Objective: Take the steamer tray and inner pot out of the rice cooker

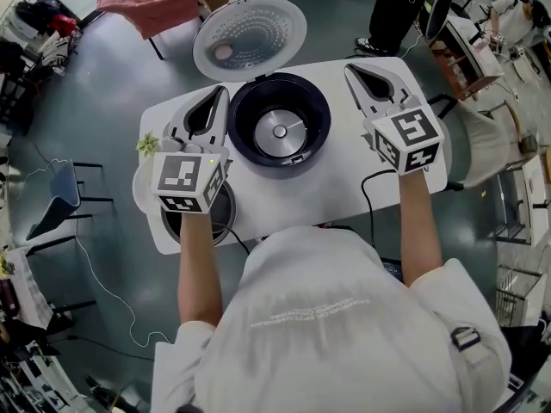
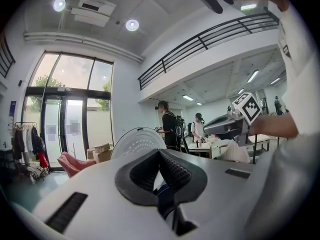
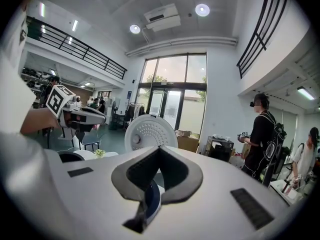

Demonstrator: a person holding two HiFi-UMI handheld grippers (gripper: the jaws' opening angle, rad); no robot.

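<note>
The white table (image 1: 344, 192) carries the rice cooker (image 1: 245, 136) at its middle, with the lid (image 1: 250, 37) thrown back on the side away from the person. The well looks bare: dark walls run down to a round metal plate (image 1: 280, 132) at the bottom, and no pot rim shows inside.

A round metal pot (image 1: 222, 218), which I take for the inner pot, stands on the table at the near left corner, just beside the cooker and clear of it. It lies directly under the left gripper (image 1: 215, 97), whose marker cube and forearm cover most of it, so I cannot tell what is inside it. The steamer tray I cannot find in any view; it may sit in that pot or be hidden.

Being round, the pot has no long axis to line up with. It lies below and toward the person from the left gripper's tips, well apart from the right gripper (image 1: 357, 74) across the cooker, so the left hand is the nearer one.

Both grippers are held above the table on either side of the cooker, pointing away from the person. Each has its jaws brought together at the tips with nothing between them.
</note>
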